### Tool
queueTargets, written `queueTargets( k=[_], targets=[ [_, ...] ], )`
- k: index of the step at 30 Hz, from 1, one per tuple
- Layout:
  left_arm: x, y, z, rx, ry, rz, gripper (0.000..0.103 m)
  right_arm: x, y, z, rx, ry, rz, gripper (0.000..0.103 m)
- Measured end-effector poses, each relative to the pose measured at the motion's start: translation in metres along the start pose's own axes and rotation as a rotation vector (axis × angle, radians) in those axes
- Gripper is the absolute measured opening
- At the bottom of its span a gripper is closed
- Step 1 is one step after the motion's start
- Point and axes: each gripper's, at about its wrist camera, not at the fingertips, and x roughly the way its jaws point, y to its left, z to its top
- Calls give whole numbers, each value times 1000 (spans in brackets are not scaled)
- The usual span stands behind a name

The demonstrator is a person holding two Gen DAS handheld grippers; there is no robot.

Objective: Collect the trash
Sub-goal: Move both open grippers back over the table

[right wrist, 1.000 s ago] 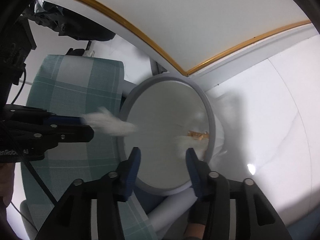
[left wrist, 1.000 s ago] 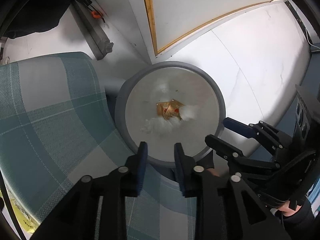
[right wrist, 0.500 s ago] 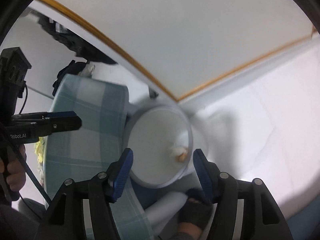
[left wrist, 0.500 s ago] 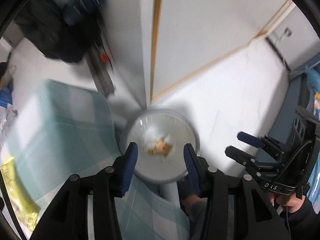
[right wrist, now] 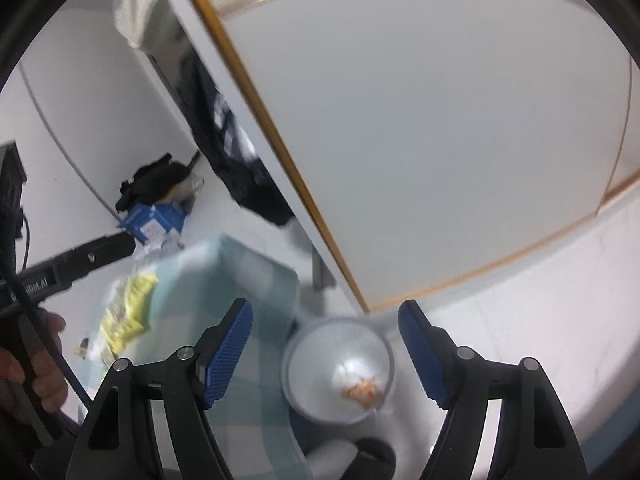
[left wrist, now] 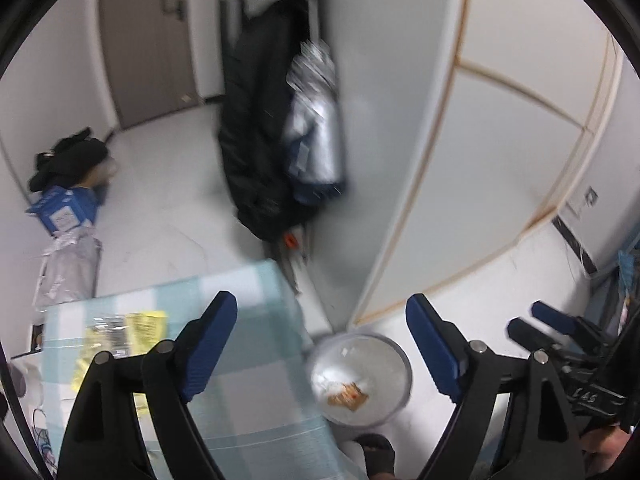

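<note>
**Grey bin below, both grippers wide and empty**

Blue-padded and spread wide, the left gripper [left wrist: 320, 344] looks down from high up in the left wrist view, nothing between its fingers. Low between them, just right of centre, sits the round grey trash bin [left wrist: 402, 364] on the white floor, lined in white, with an orange wrapper [left wrist: 347, 392] and pale tissue lying at the bottom. Left of the bin, touching its edge in this view, is the table with a teal checked cloth [left wrist: 248, 392], and on the cloth's left part lies a yellow packet [left wrist: 146, 322]. Far beyond hangs a dark coat [left wrist: 256, 152] beside a white wardrobe with gold trim [left wrist: 500, 128]; a blue box [left wrist: 64, 210] sits on the floor at far left. The right gripper [left wrist: 536, 320] shows at the right edge, fingers parted.

Over to the right wrist view: right gripper [right wrist: 326, 346] also gaping, holding nothing. The bin [right wrist: 294, 360] is near and central between the fingers, the wrapper [right wrist: 360, 392] inside. The cloth [right wrist: 240, 280] lies left of it, the yellow packet [right wrist: 126, 316] further left. The left gripper's dark body [right wrist: 80, 260] reaches in from the left edge; its jaws are blurred here.
</note>
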Motion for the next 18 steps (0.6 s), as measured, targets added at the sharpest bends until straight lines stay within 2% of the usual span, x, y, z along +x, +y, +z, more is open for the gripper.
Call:
queueTargets(
  k=[7, 11, 14, 18],
  targets=[
    [-56, 44, -6, -71, -106, 58, 85, -33, 68, 21, -108, -103, 6, 77],
    [-79, 74, -13, -150, -157, 84, 85, -48, 107, 25, -149, -141, 32, 84],
    [-98, 97, -21, -199, -205, 115, 93, -60, 134, 27, -175, -168, 56, 85],
    [-115, 123, -35, -240, -260, 170, 94, -69, 169, 23, -222, -193, 88, 90]
  ],
)
